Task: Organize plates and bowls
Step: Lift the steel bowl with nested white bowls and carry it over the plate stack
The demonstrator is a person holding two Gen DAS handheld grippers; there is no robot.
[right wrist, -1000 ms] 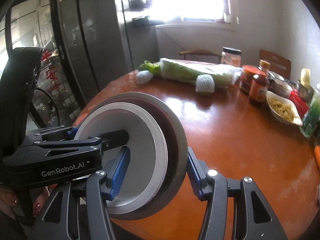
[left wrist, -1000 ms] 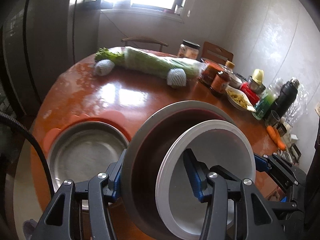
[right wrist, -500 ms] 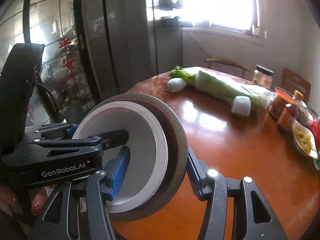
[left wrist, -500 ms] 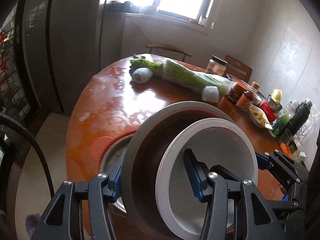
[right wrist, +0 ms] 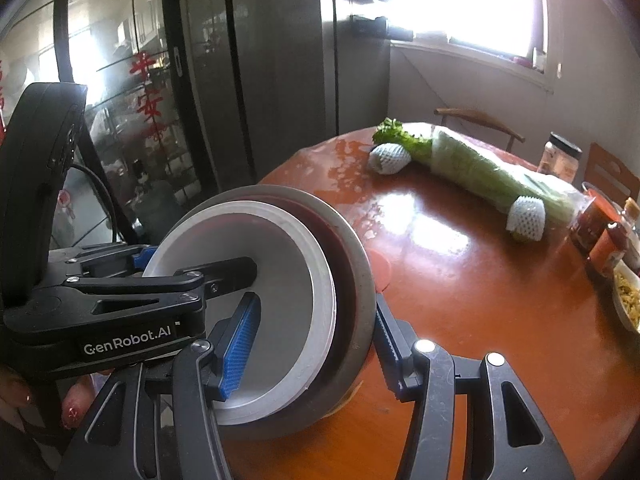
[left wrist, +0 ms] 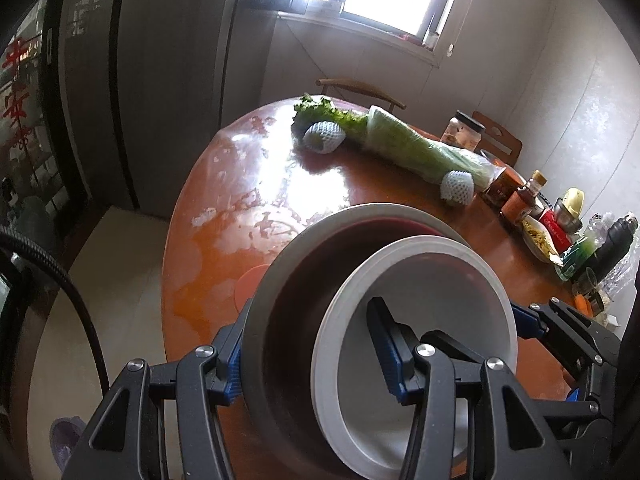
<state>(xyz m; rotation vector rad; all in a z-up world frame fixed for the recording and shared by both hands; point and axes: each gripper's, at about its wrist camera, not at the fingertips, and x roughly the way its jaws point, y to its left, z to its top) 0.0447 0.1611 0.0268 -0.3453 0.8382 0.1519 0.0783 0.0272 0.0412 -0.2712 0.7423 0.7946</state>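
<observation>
A stack of two bowls is held between both grippers above the near edge of the round wooden table [left wrist: 304, 184]. The outer one is a large dark bowl with a grey rim [left wrist: 288, 304] [right wrist: 352, 280]. A smaller white bowl [left wrist: 432, 280] [right wrist: 296, 280] is nested inside it. My left gripper [left wrist: 308, 356] is shut on the stack's rim, one finger outside the dark bowl and one inside the white bowl. My right gripper [right wrist: 316, 344] is shut on the opposite rim in the same way. The stack is tilted on its side. An orange mat [left wrist: 250, 284] lies on the table behind the stack.
A long bagged cabbage [left wrist: 416, 148] [right wrist: 492, 172] and two foam-netted fruits [left wrist: 324, 136] [left wrist: 458, 188] lie across the table's far side. Jars, bottles and a snack bowl [left wrist: 536, 216] crowd the right edge. A tall dark fridge [right wrist: 256, 68] stands left. Chairs stand behind the table.
Both grippers lifted the bowl stack up and back from the table. The metal plate on the orange mat has dropped out of sight behind the stack.
</observation>
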